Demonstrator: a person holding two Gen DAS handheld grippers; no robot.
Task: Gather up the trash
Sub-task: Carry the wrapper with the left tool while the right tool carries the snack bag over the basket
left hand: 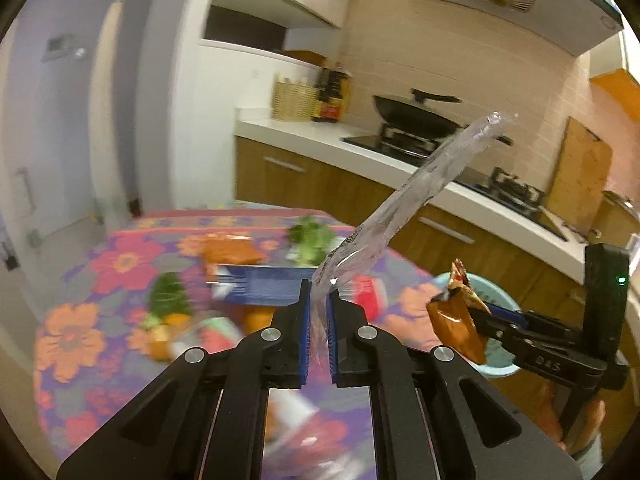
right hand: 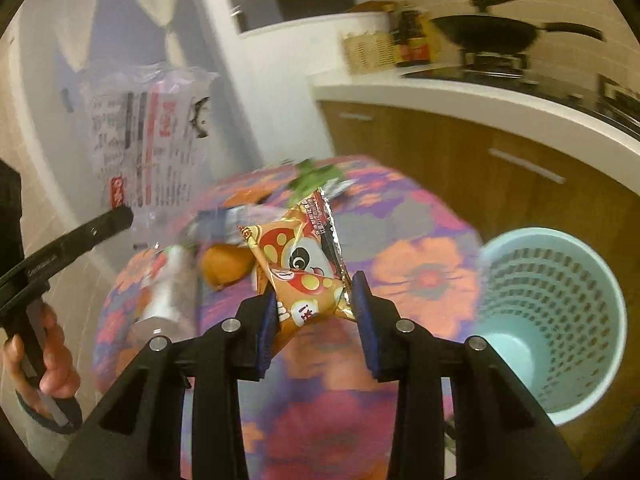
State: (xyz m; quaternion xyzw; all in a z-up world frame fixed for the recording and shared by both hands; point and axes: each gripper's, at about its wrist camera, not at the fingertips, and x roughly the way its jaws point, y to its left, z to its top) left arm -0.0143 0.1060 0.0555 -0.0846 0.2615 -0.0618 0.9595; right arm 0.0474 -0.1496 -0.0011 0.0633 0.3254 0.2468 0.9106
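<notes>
My left gripper [left hand: 319, 294] is shut on a clear plastic wrapper [left hand: 416, 188] that sticks up above the flowered table [left hand: 80, 340]. The wrapper also shows in the right wrist view [right hand: 148, 140], printed with red and black text. My right gripper [right hand: 314, 292] is shut on an orange snack packet [right hand: 300, 264] with a cartoon face, held above the table's right side. The packet also shows in the left wrist view [left hand: 456, 320]. A light-blue mesh trash bin [right hand: 552, 300] stands on the floor right of the table, close to my right gripper.
On the table lie a blue box [left hand: 260, 284], an orange packet [left hand: 230, 252], green vegetables [left hand: 312, 240], oranges [right hand: 224, 266] and other blurred wrappers. A kitchen counter [left hand: 360, 148] with a wok [left hand: 412, 112] and stove runs behind.
</notes>
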